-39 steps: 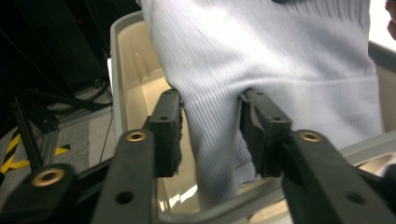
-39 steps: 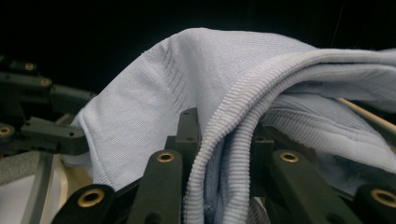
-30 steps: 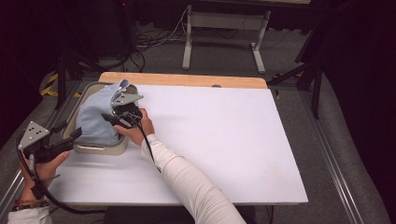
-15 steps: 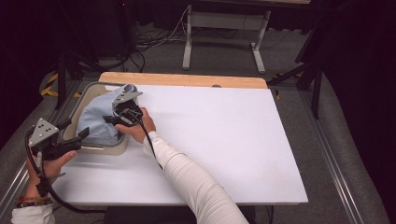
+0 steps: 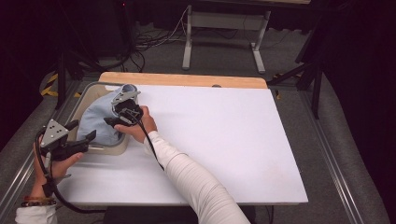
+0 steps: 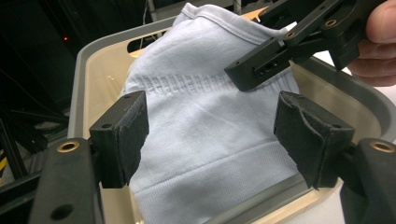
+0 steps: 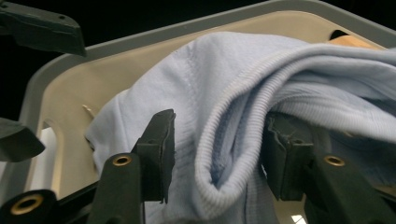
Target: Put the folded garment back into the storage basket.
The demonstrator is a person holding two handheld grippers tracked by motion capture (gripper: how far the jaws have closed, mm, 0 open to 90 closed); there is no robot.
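A pale blue knitted garment [image 5: 97, 120] lies bunched in a beige basket [image 5: 93, 85] at the table's left side. My right gripper [image 5: 112, 122] reaches into the basket from the right. Its jaws have just been opening and now stand open, with a ribbed fold of the garment [image 7: 224, 79] lying loose between the pads of my right gripper [image 7: 217, 149]. My left gripper [image 5: 83, 129] hovers at the basket's near left rim. It is open wide, with my left gripper [image 6: 212, 135] pointing at the garment [image 6: 201, 116] without touching it.
The basket's grey rim [image 6: 88, 51] surrounds the cloth. The white tabletop [image 5: 224, 140] stretches to the right, with a wooden strip [image 5: 187, 79] along its far edge. A metal stand [image 5: 224, 23] and cables sit on the floor beyond.
My left gripper has moved up and right from the table's near left edge to the basket's rim. The right hand has stayed over the garment.
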